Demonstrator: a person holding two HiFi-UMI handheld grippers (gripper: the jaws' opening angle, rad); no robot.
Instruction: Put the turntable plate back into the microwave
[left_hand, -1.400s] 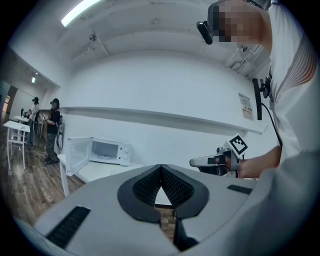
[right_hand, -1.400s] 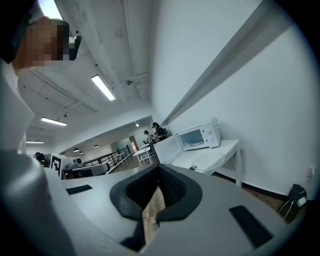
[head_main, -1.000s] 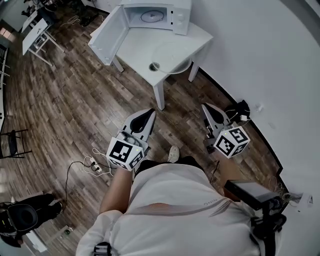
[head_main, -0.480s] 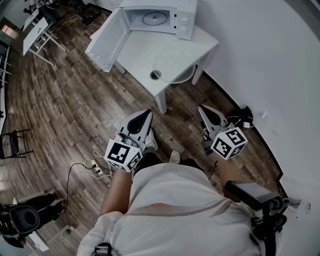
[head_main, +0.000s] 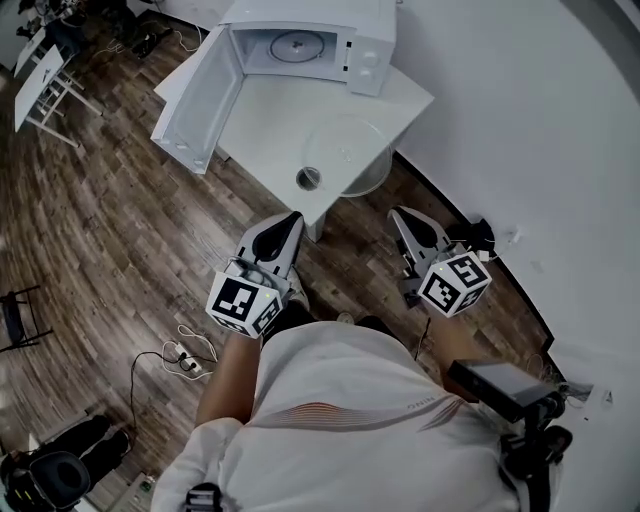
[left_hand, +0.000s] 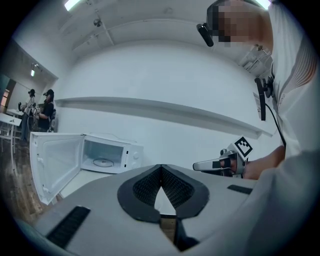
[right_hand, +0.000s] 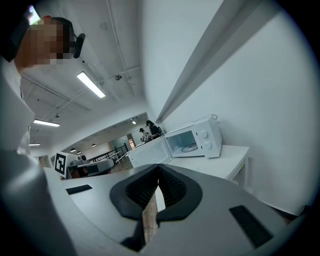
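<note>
The plate (head_main: 345, 152) is laid flat on the table (head_main: 265, 110), near its front corner and outside the microwave (head_main: 365, 25). The door (head_main: 195, 95) is swung wide, so the cavity can be reached. No long axis can be given for a round disc, and its face is turned up. The left gripper (head_main: 292, 220) and right gripper (head_main: 398, 214) are clenched on nothing and held short of the table, probably in approach.

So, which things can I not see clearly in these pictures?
Glass plate: left gripper view, hidden behind left gripper's own body.
Small round thing beside it: head view, too small to identify.
Microwave's back: head view, cut off by the top edge.
</note>
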